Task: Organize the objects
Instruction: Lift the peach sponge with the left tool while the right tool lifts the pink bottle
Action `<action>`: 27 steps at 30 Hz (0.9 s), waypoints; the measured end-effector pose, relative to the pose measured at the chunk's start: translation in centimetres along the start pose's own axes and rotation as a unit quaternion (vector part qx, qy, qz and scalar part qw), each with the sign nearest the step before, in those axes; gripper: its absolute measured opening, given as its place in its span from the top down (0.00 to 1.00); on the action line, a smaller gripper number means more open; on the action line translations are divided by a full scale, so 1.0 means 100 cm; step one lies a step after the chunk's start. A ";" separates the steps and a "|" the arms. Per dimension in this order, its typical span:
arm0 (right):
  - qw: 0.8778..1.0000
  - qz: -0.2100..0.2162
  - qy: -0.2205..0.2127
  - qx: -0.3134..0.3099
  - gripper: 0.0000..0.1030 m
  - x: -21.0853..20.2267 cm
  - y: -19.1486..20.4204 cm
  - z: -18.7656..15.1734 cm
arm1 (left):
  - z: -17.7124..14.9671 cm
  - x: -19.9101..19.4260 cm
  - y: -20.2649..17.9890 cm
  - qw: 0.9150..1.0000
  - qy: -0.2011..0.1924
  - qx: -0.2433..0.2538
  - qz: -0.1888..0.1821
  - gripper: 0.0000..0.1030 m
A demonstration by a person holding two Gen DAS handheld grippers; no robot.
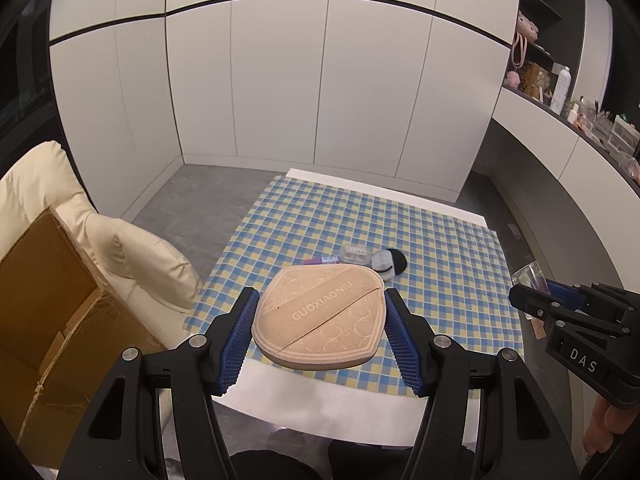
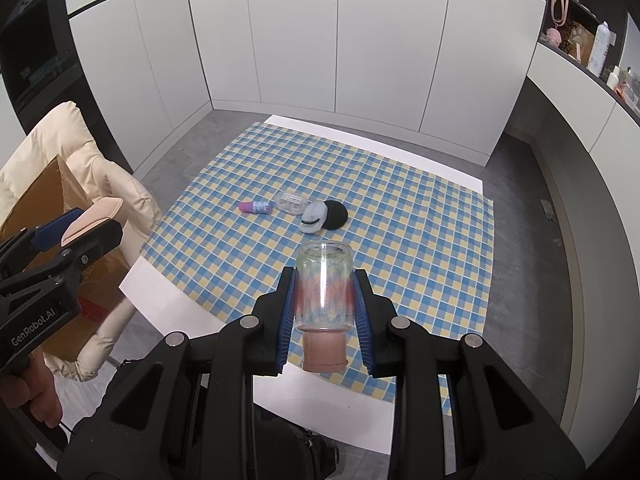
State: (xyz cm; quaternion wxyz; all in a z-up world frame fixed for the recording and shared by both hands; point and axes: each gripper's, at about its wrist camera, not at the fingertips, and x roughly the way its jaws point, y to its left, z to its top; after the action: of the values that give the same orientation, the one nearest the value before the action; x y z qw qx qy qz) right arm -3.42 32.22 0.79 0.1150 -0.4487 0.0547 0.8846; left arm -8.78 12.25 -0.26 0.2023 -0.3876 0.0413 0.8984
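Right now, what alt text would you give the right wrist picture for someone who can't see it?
The right gripper clamps a clear glass bottle with a pink cap above a blue-and-yellow checked tablecloth. Small cosmetics lie farther back; at the left edge, the left gripper holds a beige pad.

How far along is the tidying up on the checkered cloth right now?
Nothing looks put away yet. In hand: the left gripper holds a beige powder puff, the right gripper a clear bottle. Left on the checkered cloth: a purple tube, a clear case, a white compact and a black puff.
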 end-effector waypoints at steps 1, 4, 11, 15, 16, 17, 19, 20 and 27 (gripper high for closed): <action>1.000 0.002 -0.001 0.000 0.72 0.000 0.002 0.001 | 0.000 0.000 0.002 1.000 0.000 -0.001 0.000 0.39; 1.000 0.005 -0.001 -0.002 0.72 0.001 0.007 0.002 | -0.001 -0.002 0.007 1.000 -0.003 -0.004 0.003 0.39; 1.000 0.012 -0.003 -0.015 0.72 0.003 0.022 0.005 | 0.000 -0.006 0.018 1.000 -0.012 -0.007 0.013 0.39; 1.000 0.017 -0.004 -0.023 0.72 0.006 0.030 0.006 | 0.000 -0.008 0.024 1.000 -0.016 -0.009 0.014 0.39; 1.000 0.017 -0.004 -0.025 0.72 0.006 0.033 0.007 | 0.000 -0.008 0.026 1.000 -0.017 -0.009 0.017 0.39; 0.999 0.018 -0.004 -0.027 0.72 0.006 0.034 0.007 | -0.001 -0.008 0.028 1.000 -0.016 -0.011 0.018 0.39; 0.999 0.020 -0.005 -0.029 0.72 0.007 0.038 0.008 | 0.000 -0.009 0.033 1.000 -0.014 -0.020 0.016 0.39; 0.999 0.022 -0.006 -0.029 0.72 0.006 0.039 0.008 | -0.001 -0.010 0.035 1.000 -0.015 -0.021 0.017 0.39; 0.999 0.031 -0.013 -0.036 0.72 0.007 0.052 0.012 | -0.003 -0.014 0.048 0.999 -0.021 -0.030 0.027 0.39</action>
State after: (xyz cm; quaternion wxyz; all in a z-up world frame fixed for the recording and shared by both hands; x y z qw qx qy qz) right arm -6.08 27.57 0.94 0.0721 -0.4396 0.0348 0.8946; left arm -9.57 7.35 0.15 0.1672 -0.3729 0.0206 0.9124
